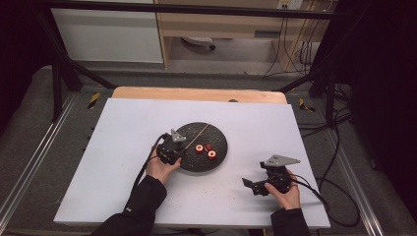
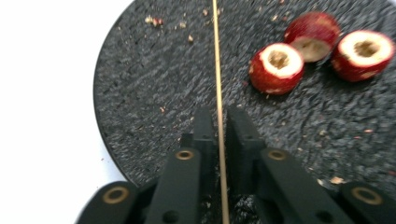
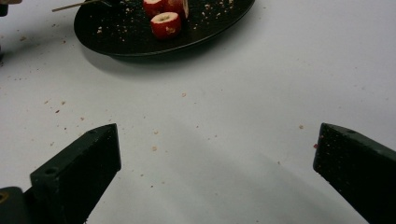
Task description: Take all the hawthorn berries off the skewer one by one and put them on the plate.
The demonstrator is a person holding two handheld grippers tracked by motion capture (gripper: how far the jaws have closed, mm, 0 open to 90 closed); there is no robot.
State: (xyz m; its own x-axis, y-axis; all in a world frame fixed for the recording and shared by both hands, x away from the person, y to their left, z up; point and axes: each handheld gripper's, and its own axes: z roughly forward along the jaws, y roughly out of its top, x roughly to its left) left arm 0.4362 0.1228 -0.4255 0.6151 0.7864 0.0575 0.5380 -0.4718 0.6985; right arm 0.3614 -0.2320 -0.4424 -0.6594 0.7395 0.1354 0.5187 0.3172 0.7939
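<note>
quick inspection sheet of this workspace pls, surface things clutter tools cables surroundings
surface: white tabletop on a wooden table, speckled with crumbs near the front.
job's things: round black plate holding three cored red fruit pieces and a thin wooden skewer.
clutter: crumbs on the plate and the tabletop; nothing else seen.
tools: left tool at the plate's near edge, jaws closed on the skewer; right tool over bare tabletop, jaws wide apart, holding nothing.
cables: one trails from each tool; more on the floor at right.
surroundings: black frame bars, wooden furniture and a white panel behind, grey floor.
</note>
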